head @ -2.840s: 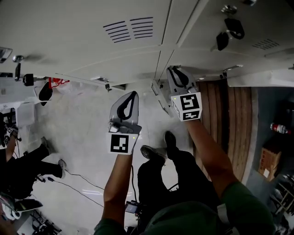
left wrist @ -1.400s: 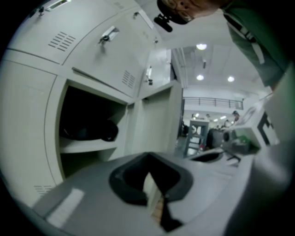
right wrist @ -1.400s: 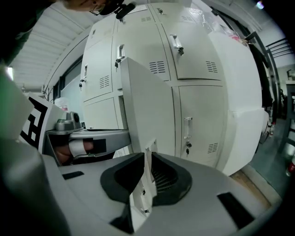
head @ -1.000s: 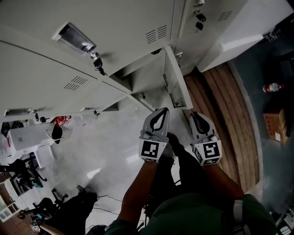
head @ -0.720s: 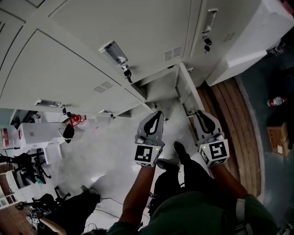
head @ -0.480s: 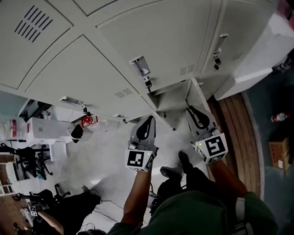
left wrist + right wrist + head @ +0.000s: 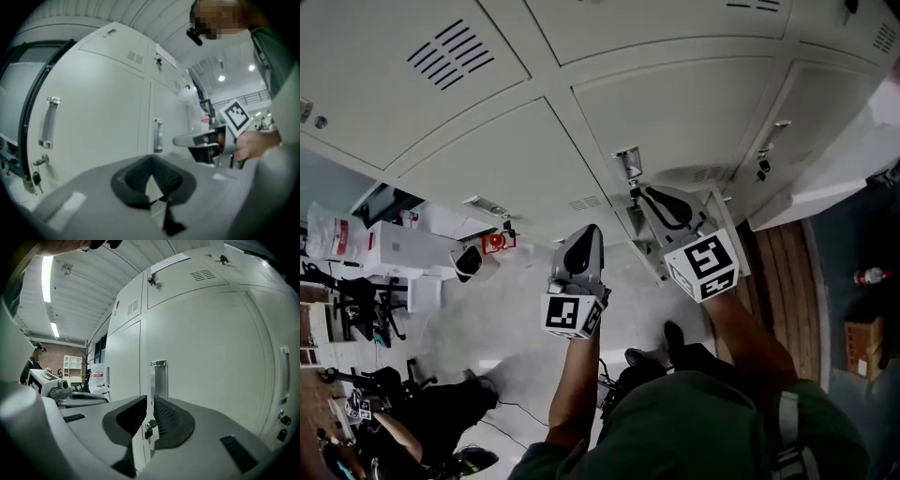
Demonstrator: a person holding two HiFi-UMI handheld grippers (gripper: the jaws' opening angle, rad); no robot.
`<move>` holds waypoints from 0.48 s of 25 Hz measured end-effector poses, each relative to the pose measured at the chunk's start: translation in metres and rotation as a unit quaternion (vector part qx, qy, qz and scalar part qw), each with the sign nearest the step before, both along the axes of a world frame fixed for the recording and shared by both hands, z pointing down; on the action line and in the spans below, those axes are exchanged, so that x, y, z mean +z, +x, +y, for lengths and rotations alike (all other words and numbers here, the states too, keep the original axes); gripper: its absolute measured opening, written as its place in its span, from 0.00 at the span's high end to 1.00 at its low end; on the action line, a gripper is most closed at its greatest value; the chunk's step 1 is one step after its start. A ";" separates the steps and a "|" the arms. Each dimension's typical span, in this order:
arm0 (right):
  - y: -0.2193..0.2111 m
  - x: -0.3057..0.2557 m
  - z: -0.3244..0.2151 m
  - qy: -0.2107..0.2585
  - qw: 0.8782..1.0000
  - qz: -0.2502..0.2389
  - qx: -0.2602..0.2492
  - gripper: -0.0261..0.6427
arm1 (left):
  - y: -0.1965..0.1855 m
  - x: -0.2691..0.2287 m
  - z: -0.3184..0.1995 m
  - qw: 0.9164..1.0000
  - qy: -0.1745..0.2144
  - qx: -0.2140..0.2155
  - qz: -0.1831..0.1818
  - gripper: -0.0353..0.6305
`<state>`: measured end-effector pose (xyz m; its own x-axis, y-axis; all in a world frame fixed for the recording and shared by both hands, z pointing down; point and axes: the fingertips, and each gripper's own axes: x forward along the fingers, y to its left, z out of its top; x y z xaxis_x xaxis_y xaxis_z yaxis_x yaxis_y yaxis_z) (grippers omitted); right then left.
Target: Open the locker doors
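We hold the left gripper [image 7: 592, 230] low and idle, its jaws pressed together on nothing, while the right gripper [image 7: 644, 193] has risen in the last 0.5 s from the locker already standing open below, now mostly hidden behind it. Its tips sit just beside the handle [image 7: 627, 164] of the next door [image 7: 694, 122] up. In the right gripper view the jaws stand a narrow slit apart with nothing between them, and the handle [image 7: 158, 378] lines up straight ahead through that gap, a key [image 7: 148, 426] hanging in the lock just under it. No contact yet, as far as we can tell. We judge that 1 door is done and the work has moved to a 2nd: this door lies flush and closed, hinged away to the right. The next move looks like a short push forward to take the handle, then a pull outward. Beyond, more closed doors with vents fill the wall.
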<state>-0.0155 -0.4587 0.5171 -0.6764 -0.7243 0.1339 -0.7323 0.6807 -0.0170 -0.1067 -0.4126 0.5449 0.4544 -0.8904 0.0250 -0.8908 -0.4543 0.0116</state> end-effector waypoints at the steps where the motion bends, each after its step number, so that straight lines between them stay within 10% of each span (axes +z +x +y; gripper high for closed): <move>1: -0.006 -0.003 -0.008 0.000 1.000 0.000 -0.001 0.90 | 0.000 -0.004 -0.005 1.000 0.003 0.000 -0.001 0.95; 12: -0.036 -0.011 -0.045 -0.004 1.000 0.006 -0.009 0.90 | 0.016 -0.029 -0.043 1.000 0.015 0.019 -0.018 0.95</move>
